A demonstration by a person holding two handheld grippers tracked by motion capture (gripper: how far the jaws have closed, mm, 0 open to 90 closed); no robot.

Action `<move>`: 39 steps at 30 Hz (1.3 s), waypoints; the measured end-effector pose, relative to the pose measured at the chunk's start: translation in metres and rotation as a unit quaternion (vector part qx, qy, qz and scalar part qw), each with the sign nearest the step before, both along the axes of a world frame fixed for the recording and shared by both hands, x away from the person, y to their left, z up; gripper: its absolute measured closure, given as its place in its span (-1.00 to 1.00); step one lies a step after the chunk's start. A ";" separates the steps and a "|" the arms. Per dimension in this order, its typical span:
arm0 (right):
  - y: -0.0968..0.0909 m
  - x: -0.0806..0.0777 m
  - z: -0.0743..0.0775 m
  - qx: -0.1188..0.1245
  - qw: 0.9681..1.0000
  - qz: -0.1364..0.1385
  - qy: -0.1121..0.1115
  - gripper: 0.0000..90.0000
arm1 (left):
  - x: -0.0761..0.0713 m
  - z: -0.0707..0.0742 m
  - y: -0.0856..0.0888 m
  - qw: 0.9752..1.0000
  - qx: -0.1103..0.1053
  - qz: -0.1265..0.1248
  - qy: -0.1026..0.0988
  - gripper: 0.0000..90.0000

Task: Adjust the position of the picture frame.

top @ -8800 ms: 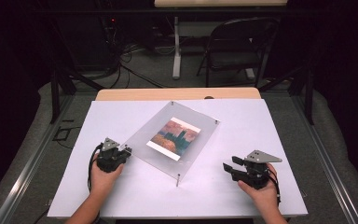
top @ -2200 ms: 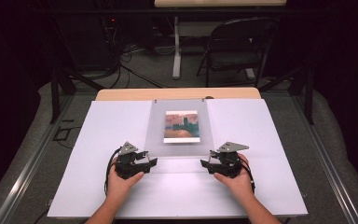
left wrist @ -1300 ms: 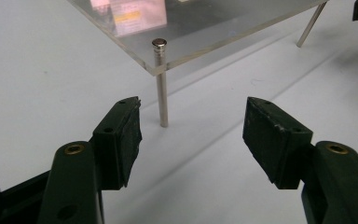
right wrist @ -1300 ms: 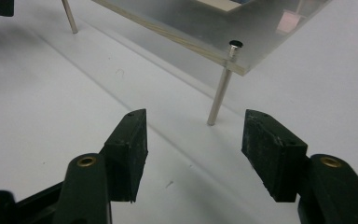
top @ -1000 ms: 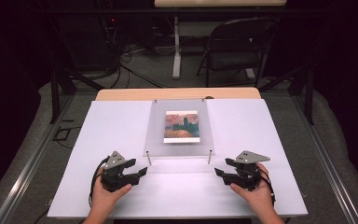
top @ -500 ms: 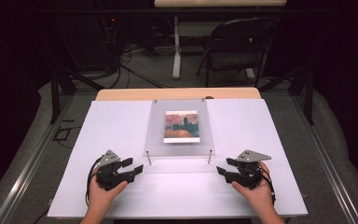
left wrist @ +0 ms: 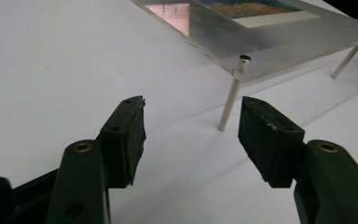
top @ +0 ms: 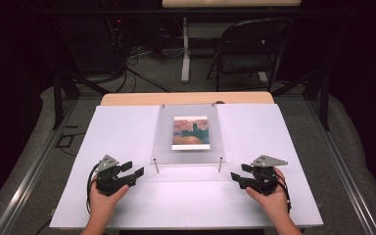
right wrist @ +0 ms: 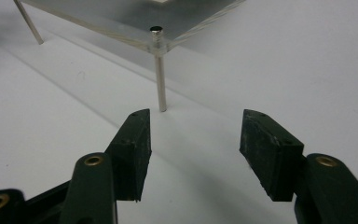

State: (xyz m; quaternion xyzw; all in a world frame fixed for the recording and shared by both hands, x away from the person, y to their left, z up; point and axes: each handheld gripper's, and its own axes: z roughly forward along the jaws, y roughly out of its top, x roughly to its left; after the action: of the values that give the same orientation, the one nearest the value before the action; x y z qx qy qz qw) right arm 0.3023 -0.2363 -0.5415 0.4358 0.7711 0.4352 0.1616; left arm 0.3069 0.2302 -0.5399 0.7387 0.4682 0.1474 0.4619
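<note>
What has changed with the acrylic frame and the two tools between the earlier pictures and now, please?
The acrylic frame, first lying askew, was turned square to the table edge by both tools at its near corners. The left tool and right tool then let go and drew back toward the person, jaws open and empty, having just shifted slightly. The picture stays inside; the white table is unchanged.

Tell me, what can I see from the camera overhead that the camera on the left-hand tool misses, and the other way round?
The high view takes in the whole white table, the picture under the clear frame, both hands, the right gripper and a chair behind. The left gripper view gets close: the left gripper with jaws apart and nothing between them, a thin metal leg of the frame and the cap on its corner. Both show the frame, part of the picture, the table and the left gripper.
</note>
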 end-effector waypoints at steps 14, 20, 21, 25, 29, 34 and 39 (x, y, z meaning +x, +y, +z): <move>-0.006 0.020 0.000 0.022 0.999 -0.029 -0.009 -0.06 | 0.024 -0.003 0.006 0.998 -0.030 0.043 0.023 -0.25; -0.007 0.042 0.004 0.018 0.999 -0.029 0.007 -0.16 | 0.047 0.007 0.003 0.999 -0.018 0.032 0.018 -0.23; -0.007 0.046 0.005 0.017 0.999 -0.031 0.007 -0.19 | 0.052 0.008 0.001 0.999 -0.020 0.030 0.017 -0.23; -0.010 0.065 0.008 0.020 0.999 -0.040 0.024 -0.20 | 0.070 0.014 -0.006 0.999 -0.015 0.018 0.023 -0.23; -0.010 0.084 0.012 0.022 0.998 -0.055 0.037 -0.13 | 0.089 0.023 -0.013 0.999 -0.020 0.015 0.025 -0.21; -0.007 0.107 0.027 0.027 0.997 -0.063 0.038 -0.09 | 0.111 0.036 -0.020 0.999 -0.026 0.020 0.030 -0.21; -0.001 0.128 0.042 0.017 0.998 -0.060 0.025 -0.04 | 0.131 0.045 -0.025 0.999 -0.024 0.027 0.031 -0.23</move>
State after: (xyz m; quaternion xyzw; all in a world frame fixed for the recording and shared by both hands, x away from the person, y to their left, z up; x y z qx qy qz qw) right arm 0.4301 -0.2370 -0.4999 0.4946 0.7398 0.4269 0.1608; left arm 0.4382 0.2052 -0.4950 0.7184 0.5061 0.1252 0.4606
